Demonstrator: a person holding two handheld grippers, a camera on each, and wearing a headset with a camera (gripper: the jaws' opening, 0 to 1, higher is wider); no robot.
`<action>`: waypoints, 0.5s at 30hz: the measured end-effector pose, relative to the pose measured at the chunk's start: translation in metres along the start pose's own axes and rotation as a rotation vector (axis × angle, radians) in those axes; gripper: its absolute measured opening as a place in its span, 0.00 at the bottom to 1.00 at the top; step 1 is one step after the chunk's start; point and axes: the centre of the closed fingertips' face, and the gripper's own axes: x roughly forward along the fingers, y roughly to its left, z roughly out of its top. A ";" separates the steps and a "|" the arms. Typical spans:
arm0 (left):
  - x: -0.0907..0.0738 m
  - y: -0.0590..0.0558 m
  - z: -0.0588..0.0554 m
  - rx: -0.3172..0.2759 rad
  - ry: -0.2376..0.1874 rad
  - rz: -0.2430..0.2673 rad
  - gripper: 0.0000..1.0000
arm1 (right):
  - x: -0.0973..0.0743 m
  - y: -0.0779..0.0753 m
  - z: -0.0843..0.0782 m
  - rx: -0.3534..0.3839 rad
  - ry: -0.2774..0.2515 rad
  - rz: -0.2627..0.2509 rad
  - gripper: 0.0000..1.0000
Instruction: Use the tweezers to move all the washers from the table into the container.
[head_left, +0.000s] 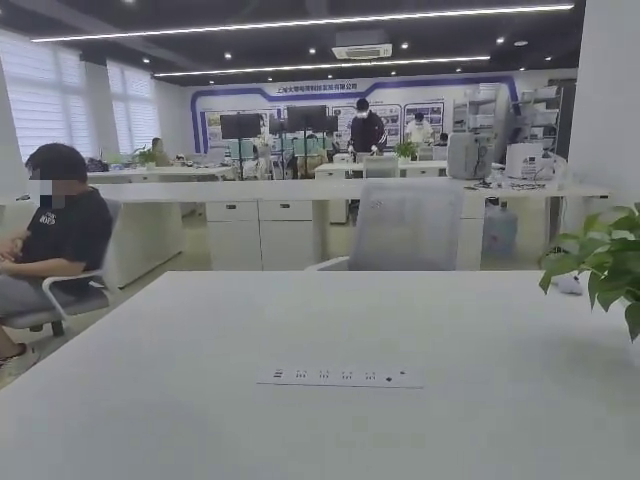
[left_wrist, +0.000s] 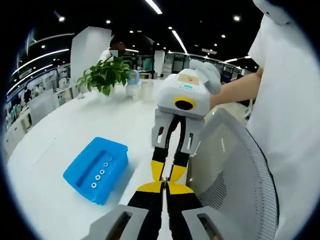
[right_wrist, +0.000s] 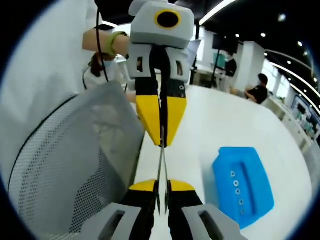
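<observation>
Open white table (left_wrist: 60, 135) around the blue container (left_wrist: 117, 155); at its edge left tool (left_wrist: 163, 184) and right tool (right_wrist: 161, 186) clamp the tweezers (right_wrist: 160, 165)

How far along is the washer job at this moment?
Done, possibly: five washers lie in a row in the recess of the blue tray. In hand: the tweezers run between the left gripper and the right gripper, both shut on them. Left: unclear, since I cannot tell whether that tray is the container or the washers' starting holder.

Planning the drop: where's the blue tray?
The blue tray lies on the white table, left of the left gripper in the left gripper view.
</observation>
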 end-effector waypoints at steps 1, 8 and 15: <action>0.003 0.002 -0.005 0.021 0.027 0.006 0.00 | 0.000 -0.001 -0.001 0.002 0.004 -0.004 0.05; 0.023 0.011 -0.026 0.083 0.120 0.000 0.00 | 0.010 -0.009 -0.024 0.020 0.067 -0.037 0.06; 0.028 0.020 -0.041 0.101 0.185 -0.028 0.00 | 0.016 -0.011 -0.034 0.064 0.072 -0.046 0.07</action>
